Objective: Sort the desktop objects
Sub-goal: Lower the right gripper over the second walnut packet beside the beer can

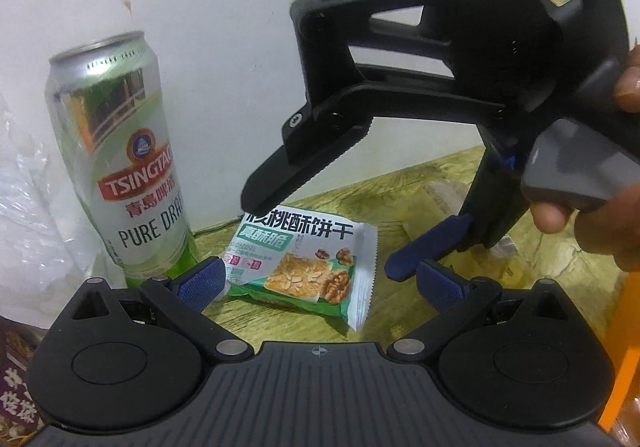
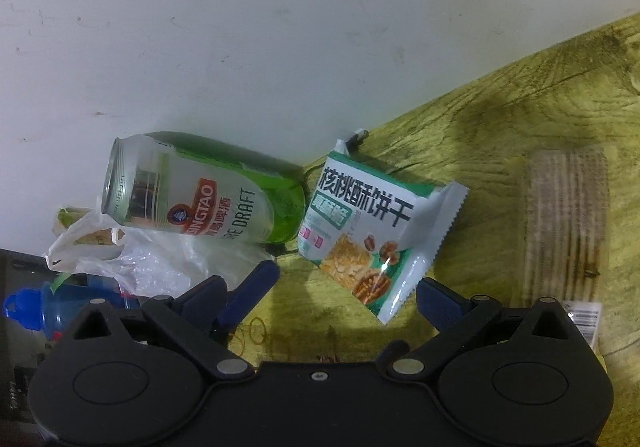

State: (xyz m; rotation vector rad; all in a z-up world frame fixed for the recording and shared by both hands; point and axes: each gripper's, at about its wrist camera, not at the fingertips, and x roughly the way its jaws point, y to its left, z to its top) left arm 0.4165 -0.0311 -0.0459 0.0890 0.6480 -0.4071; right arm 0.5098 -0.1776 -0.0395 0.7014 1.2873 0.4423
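Note:
A green and white walnut biscuit packet lies flat on the yellowish wooden table, near the wall. My left gripper is open, its blue pads to either side of the packet's near edge, and the left pad is at the packet's corner. My right gripper comes in from the right, held by a hand, and hangs open over the packet. In the right wrist view the packet lies just ahead of that open gripper. A Tsingtao beer can stands upright left of the packet.
A white plastic bag lies beside the can, with a blue bottle further left. A corrugated cardboard piece lies to the right. Rubber bands lie on the table. An orange object is at the right edge.

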